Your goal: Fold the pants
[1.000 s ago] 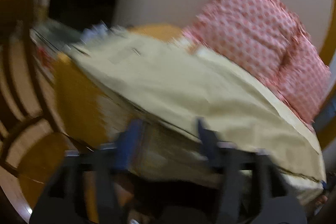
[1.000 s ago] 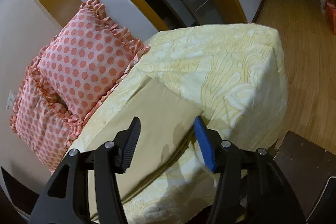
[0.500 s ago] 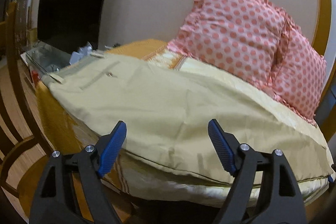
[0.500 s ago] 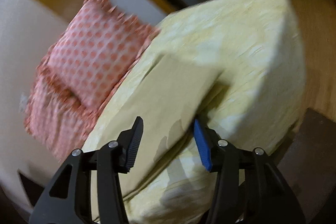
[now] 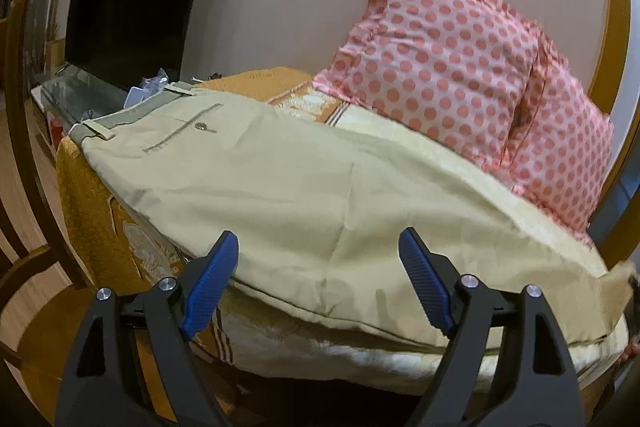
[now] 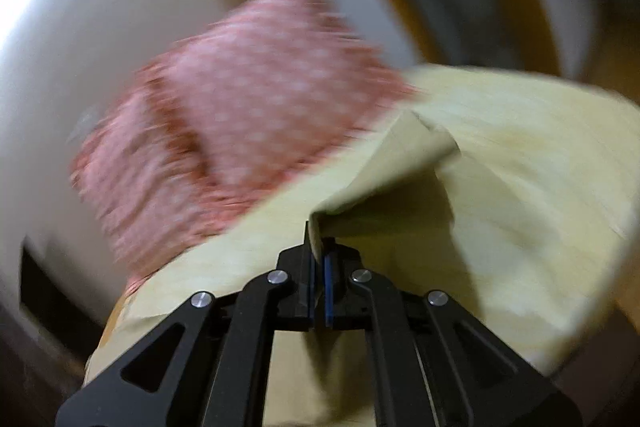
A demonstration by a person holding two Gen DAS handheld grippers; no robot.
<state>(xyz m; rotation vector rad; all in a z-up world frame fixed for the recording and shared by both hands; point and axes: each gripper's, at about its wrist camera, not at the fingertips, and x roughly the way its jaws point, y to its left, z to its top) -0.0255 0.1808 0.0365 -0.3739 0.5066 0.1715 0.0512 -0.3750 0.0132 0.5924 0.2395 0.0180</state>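
Right tool [image 6: 319,277] clamped on pants [image 5: 320,195] hem | left tool [image 5: 318,283] wide open, empty, over bed [image 5: 100,211] | risk: thin pinch slips, leg drops crooked

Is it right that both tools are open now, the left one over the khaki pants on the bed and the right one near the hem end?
Not quite. Only the left tool is open, poised over the khaki pants on the bed. The right wrist view shows the right tool shut on the pants fabric, which rises bunched from between its pads.
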